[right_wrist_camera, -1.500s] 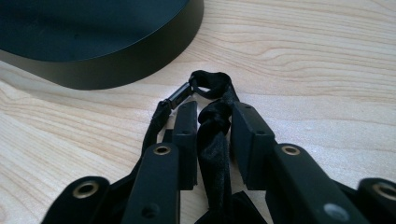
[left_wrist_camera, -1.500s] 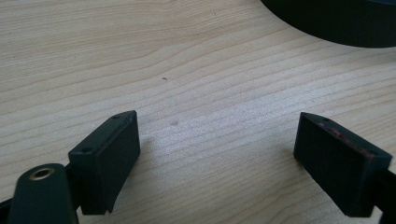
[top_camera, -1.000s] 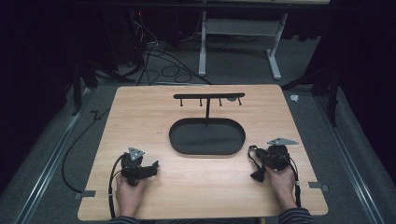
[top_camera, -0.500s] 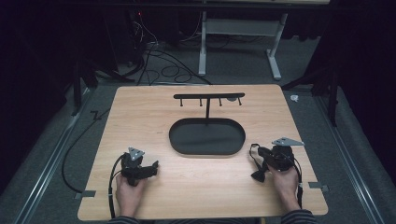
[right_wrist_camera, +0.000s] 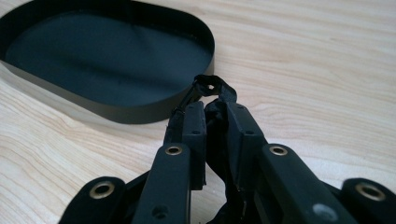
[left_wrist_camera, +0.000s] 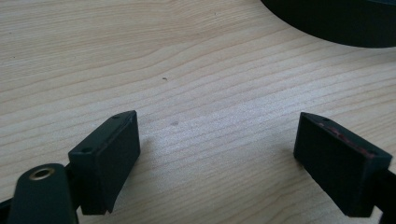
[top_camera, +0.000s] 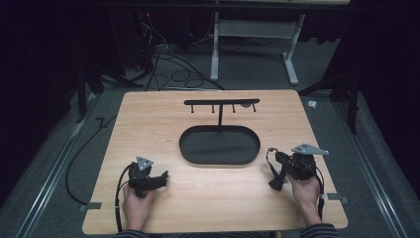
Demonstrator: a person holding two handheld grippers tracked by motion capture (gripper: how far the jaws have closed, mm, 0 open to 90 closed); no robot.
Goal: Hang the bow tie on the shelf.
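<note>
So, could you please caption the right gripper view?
Right tongs shut on a black strap beside the black tray.

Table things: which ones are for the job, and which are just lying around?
Probably for the job: black band, shut in the right hand-held gripper; hook rack; tray; open left hand-held gripper.
Just lying about: floor cables; white frame behind the table.

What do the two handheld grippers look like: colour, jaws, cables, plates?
Both are black. The left gripper has blocky rectangular jaws, brass-ringed pivot holes, a grey three-cornered plate and a black cable. The right gripper has the same plate and cable. Striped sleeve cuffs show at both wrists.
</note>
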